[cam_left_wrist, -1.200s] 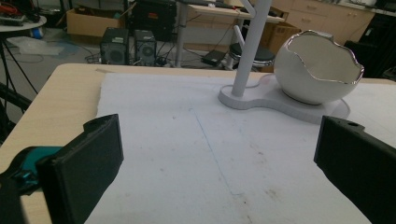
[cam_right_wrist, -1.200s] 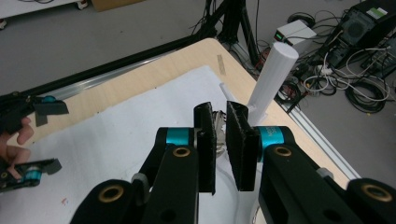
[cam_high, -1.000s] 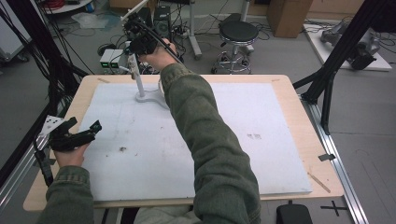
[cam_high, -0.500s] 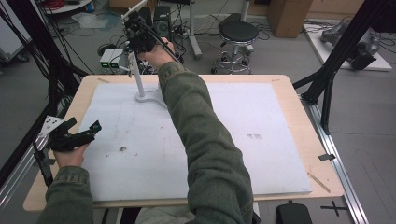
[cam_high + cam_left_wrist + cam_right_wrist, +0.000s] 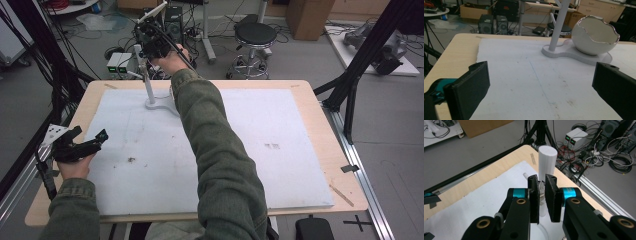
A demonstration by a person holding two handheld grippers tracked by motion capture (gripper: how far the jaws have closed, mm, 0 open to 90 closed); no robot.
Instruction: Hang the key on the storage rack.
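Observation:
A white stand with a tall post [image 5: 148, 82] and a flat base [image 5: 161, 105] is at the mat's far left. In the left gripper view the post [image 5: 559, 25] rises beside a white eggshell-shaped bowl [image 5: 594, 35] with a silver rim, which sits on the base. My right gripper [image 5: 146, 39] hovers at the post's top. Its jaws [image 5: 542, 180] are shut on a small pale glinting thing [image 5: 541, 187], too small to identify, just before the post [image 5: 547, 157]. My left gripper [image 5: 90, 134] rests open and empty at the mat's left edge, its jaws [image 5: 541, 70] facing the stand.
A white mat [image 5: 280, 125] covers most of the wooden table [image 5: 320, 100]. Black frame struts [image 5: 350, 85] stand at the right edge and along the left. Beyond the far edge are a stool [image 5: 255, 37], power supplies [image 5: 119, 62] and cables on the floor.
My right hand has sunk slightly beside the post's top, jaws still shut. The left gripper has stayed put.

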